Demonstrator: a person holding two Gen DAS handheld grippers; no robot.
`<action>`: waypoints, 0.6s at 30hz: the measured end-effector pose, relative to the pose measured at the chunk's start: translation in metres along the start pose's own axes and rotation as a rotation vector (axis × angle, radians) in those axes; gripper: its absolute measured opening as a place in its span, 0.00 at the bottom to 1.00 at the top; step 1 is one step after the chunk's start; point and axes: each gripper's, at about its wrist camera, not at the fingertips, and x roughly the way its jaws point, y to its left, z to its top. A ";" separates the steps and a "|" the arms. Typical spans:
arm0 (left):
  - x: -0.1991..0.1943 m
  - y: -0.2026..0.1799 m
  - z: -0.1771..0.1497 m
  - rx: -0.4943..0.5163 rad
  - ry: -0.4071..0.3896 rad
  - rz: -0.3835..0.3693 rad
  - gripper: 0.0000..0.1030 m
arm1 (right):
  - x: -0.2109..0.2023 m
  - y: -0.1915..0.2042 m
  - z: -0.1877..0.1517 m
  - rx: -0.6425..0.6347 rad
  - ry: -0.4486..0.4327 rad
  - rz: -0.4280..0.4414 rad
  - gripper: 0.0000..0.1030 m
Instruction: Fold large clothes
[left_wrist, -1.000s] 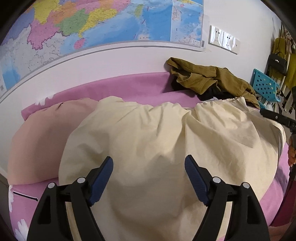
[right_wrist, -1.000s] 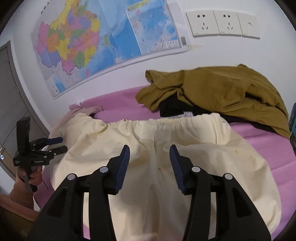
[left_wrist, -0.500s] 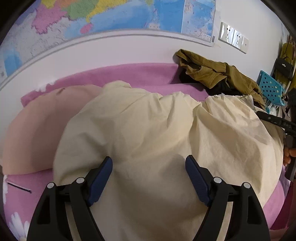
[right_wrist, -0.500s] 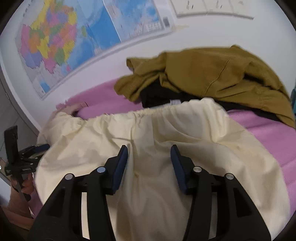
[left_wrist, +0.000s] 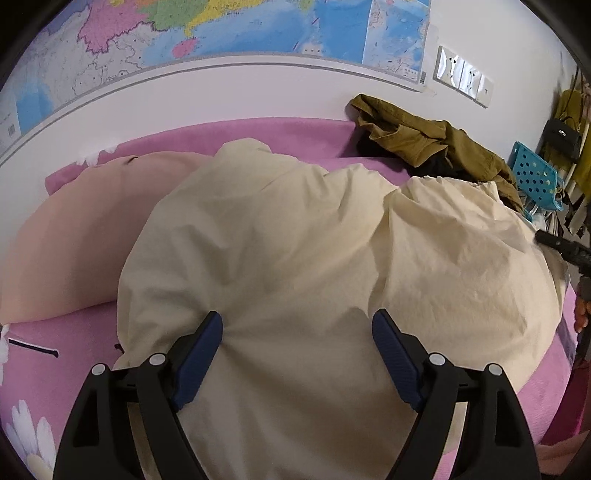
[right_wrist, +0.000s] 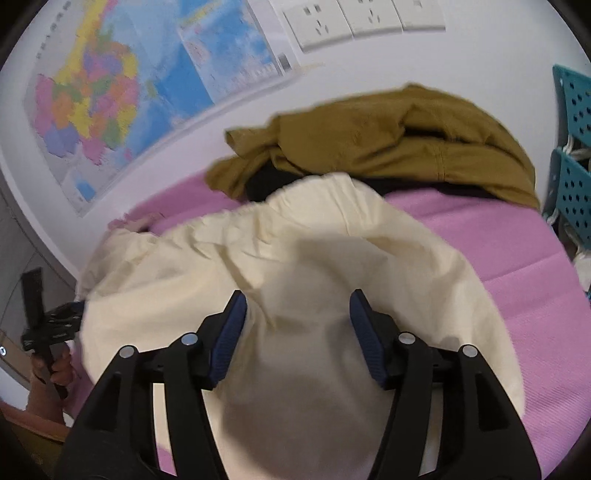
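Nearest the left wrist camera, the left hand-held gripper (left_wrist: 297, 328) hangs over the cream garment (left_wrist: 332, 258) with its blue pads spread wide; cloth lies beneath and between them, but neither pad presses on it. In the right wrist view the right hand-held gripper (right_wrist: 295, 314) also hovers above the cream garment (right_wrist: 295, 266), its jaws opening, with fabric showing between the pads and no pinch on it. The picture is blurred there.

The garment lies rumpled across the pink bed sheet (left_wrist: 66, 369), which has a white flower print at the near left corner. A gathered edge of the garment runs along its far side (right_wrist: 258, 218). To its left, touching it, rests a pale peach pillow (left_wrist: 74, 236).

Beyond the garment, against the wall, sits a heap of olive-brown clothing (right_wrist: 388, 140) with a dark piece under it; the cream cloth's far edge lies just beside that heap. At the right, off the bed, stands a teal perforated basket (left_wrist: 532, 173).

On the wall behind hang a coloured map (right_wrist: 110, 99) and a row of white sockets (right_wrist: 354, 18).
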 end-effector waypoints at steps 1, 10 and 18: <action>-0.003 0.002 -0.001 -0.008 -0.002 -0.007 0.78 | -0.011 -0.002 -0.001 0.005 -0.020 0.018 0.56; -0.012 0.009 -0.011 -0.022 -0.015 -0.021 0.78 | -0.050 -0.069 -0.036 0.174 -0.032 -0.040 0.25; -0.033 0.011 -0.018 -0.045 -0.041 -0.016 0.78 | -0.060 -0.049 -0.032 0.152 -0.096 -0.054 0.36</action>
